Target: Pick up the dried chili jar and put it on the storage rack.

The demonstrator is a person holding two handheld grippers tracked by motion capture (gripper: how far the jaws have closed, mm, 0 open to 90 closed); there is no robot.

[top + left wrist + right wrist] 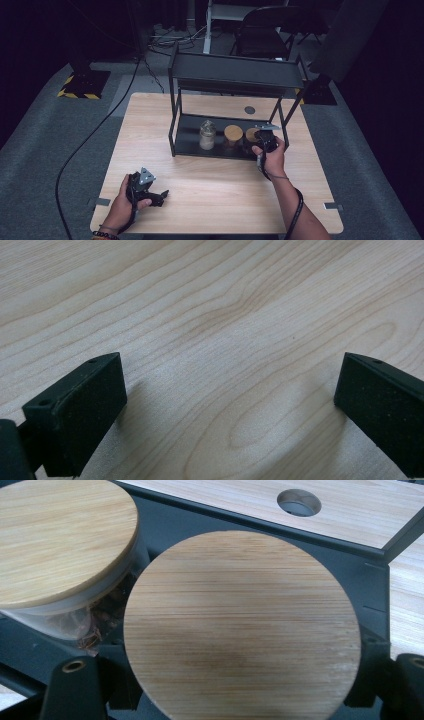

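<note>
A black two-tier rack point(235, 75) stands on the wooden table point(150, 125). Three jars stand on its lower shelf point(200, 525): a clear glass jar point(207, 134), a bamboo-lidded jar point(233, 135) point(60, 540), and a second bamboo-lidded jar point(251, 136) point(242, 625) at the right. My right gripper point(265, 136) point(240, 680) reaches into the shelf and is shut on that rightmost jar, its jaws flanking it under the lid, pads hidden. My left gripper point(160, 196) point(230, 410) rests low over the table near the front left, open with only bare wood point(225, 315) between its jaws.
The rack's upper shelf overhangs the jars. A round cable hole point(249, 109) point(299, 502) sits in the table behind the rack. A black cable point(85, 145) runs over the grey floor at the left. A folding chair point(260, 35) stands beyond the table.
</note>
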